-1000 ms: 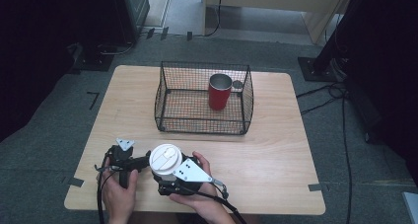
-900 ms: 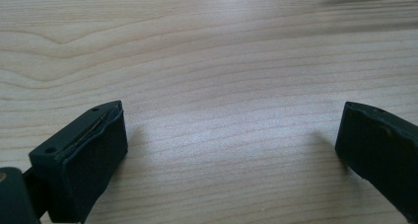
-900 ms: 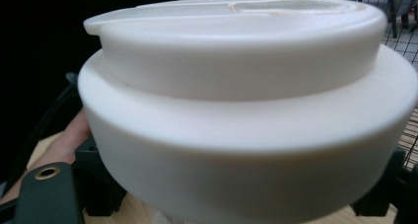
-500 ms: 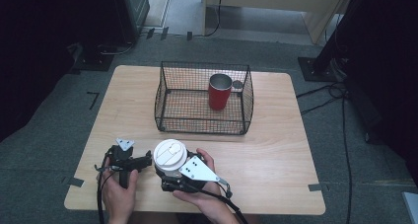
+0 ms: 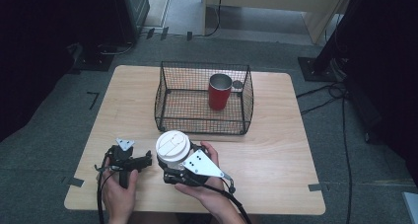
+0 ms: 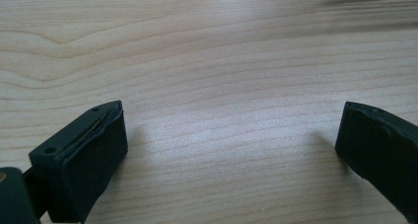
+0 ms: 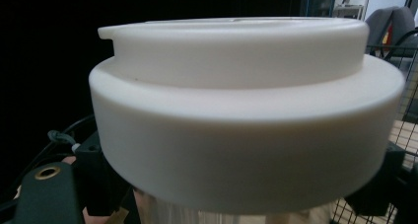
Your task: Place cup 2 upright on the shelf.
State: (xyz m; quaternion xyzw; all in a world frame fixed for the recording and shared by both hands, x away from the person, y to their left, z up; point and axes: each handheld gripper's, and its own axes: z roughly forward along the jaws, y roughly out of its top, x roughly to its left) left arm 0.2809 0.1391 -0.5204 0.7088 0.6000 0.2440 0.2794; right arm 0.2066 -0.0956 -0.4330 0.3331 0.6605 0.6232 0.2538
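Cup (image 5: 173, 146) — seemingly in right gripper (image 5: 170, 170)

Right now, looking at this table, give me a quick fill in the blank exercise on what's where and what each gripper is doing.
1. The red cup stands inside the wire ____.
2. The right gripper is shut on a cup with a ____ lid.
3. The left gripper has its jaws ____, with bare table between them.

Missing words: basket; white; open

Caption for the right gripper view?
White-lidded cup held close in the right hand-held gripper, wire basket behind.
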